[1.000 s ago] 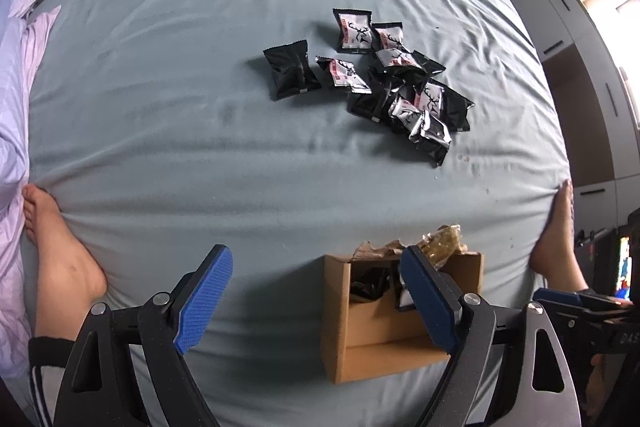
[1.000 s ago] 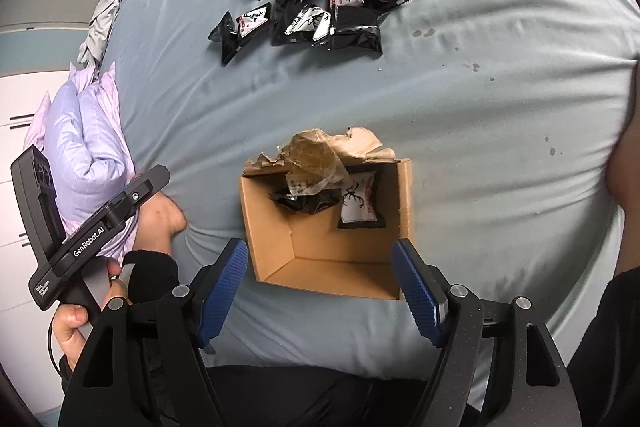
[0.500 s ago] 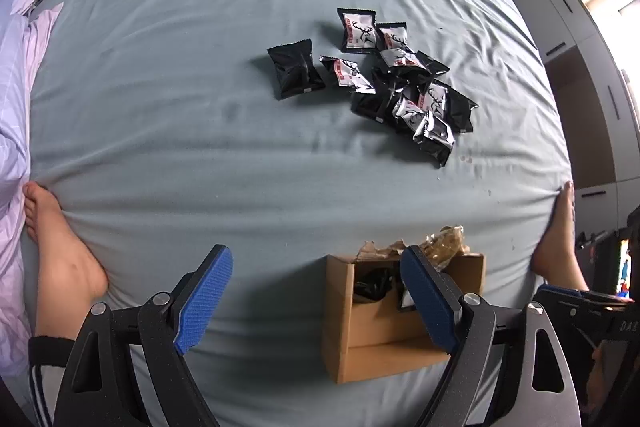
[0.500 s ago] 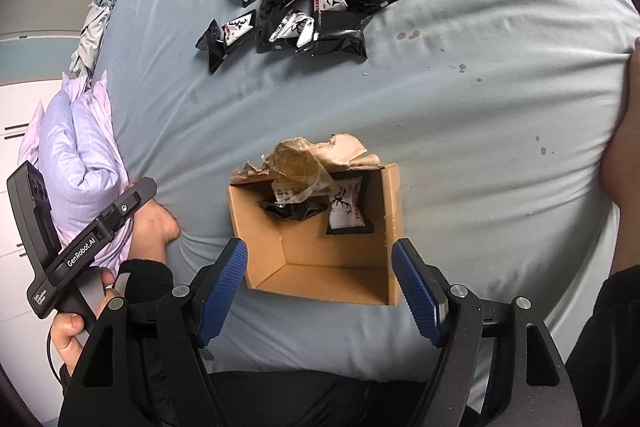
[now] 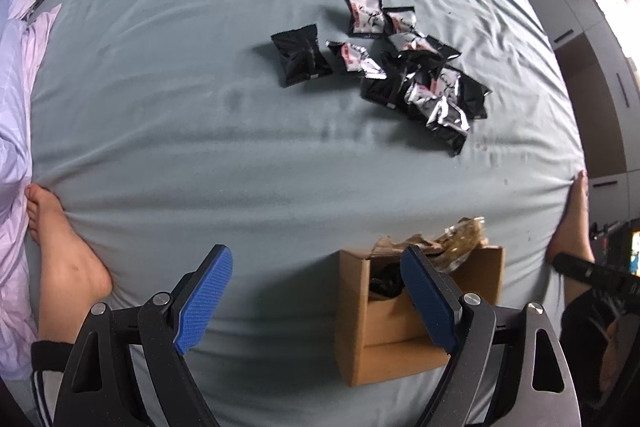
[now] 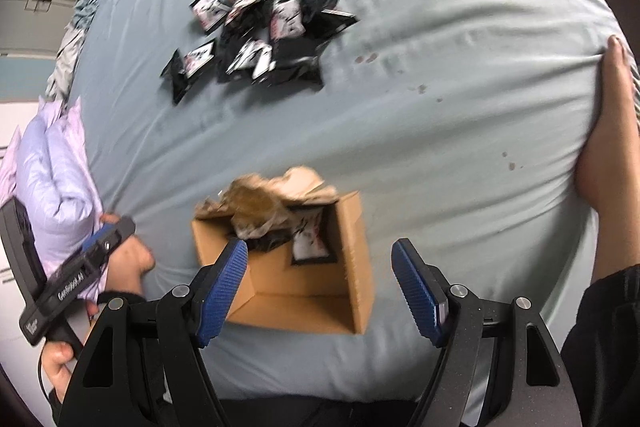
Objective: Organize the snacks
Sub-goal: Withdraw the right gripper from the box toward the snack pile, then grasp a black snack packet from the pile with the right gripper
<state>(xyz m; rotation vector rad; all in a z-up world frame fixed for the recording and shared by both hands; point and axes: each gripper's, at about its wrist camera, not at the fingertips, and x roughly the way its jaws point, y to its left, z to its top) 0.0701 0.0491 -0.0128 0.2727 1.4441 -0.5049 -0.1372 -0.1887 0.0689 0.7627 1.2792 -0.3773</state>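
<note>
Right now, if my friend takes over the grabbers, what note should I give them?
Left tool: open, empty, over bare sheet beside the cardboard box.
Right tool: open, empty, above the box's opening.
Snacks: a pile of black packets lies loose on the bed sheet, apart from the box. At least one packet in the box, under crumpled paper.
Done: a start on filling the box.
Left: pick up each loose packet and put it into the box.
</note>
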